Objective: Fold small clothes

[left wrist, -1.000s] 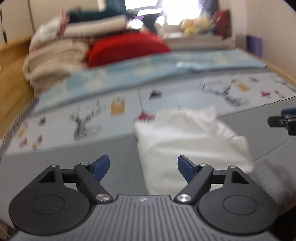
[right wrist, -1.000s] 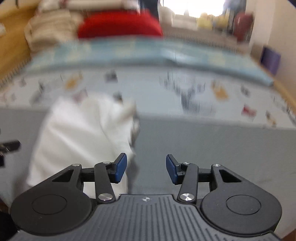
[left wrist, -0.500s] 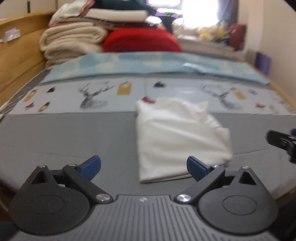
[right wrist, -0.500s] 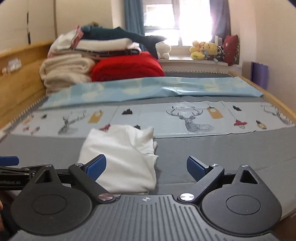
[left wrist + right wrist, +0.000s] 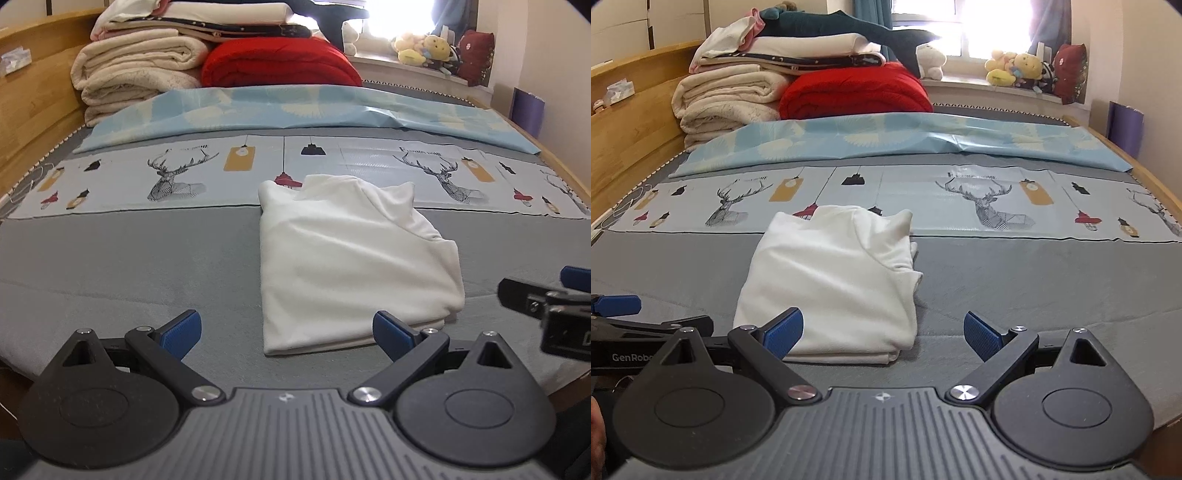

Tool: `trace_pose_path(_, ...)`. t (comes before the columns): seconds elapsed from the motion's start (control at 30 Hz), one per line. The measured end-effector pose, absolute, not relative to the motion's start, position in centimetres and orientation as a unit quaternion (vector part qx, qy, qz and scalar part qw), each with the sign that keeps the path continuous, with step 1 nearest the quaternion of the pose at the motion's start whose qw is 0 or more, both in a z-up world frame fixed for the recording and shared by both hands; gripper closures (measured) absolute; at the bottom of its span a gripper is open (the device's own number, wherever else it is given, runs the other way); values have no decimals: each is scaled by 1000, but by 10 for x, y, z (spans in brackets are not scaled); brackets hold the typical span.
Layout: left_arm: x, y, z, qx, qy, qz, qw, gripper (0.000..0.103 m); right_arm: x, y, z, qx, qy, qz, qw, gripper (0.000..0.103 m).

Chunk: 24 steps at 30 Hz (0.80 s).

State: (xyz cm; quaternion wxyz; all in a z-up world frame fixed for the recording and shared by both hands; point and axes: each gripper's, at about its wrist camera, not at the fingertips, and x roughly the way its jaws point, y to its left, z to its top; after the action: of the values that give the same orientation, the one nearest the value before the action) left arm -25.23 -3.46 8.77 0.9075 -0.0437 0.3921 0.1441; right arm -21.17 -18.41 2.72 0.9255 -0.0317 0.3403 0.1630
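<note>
My left gripper (image 5: 286,332) and right gripper (image 5: 882,332) both hang spread wide, holding nothing; the white garment (image 5: 351,258) lies folded just ahead between them, seemingly finished.

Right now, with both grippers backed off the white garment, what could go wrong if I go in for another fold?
The white garment has a loose bunched flap at its far right corner; pinching there may drag the stack open. Its near edge shows several thin layers, so the open right gripper could catch only the top one. The open left gripper sits close beside the right, so they might bump.
</note>
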Motion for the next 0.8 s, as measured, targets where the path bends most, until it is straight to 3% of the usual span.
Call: trace_pose_path(0.8, -252, -36, 86, -49, 393, 123, 910, 3, -208, -172, 21, -47, 347, 191, 917, 9)
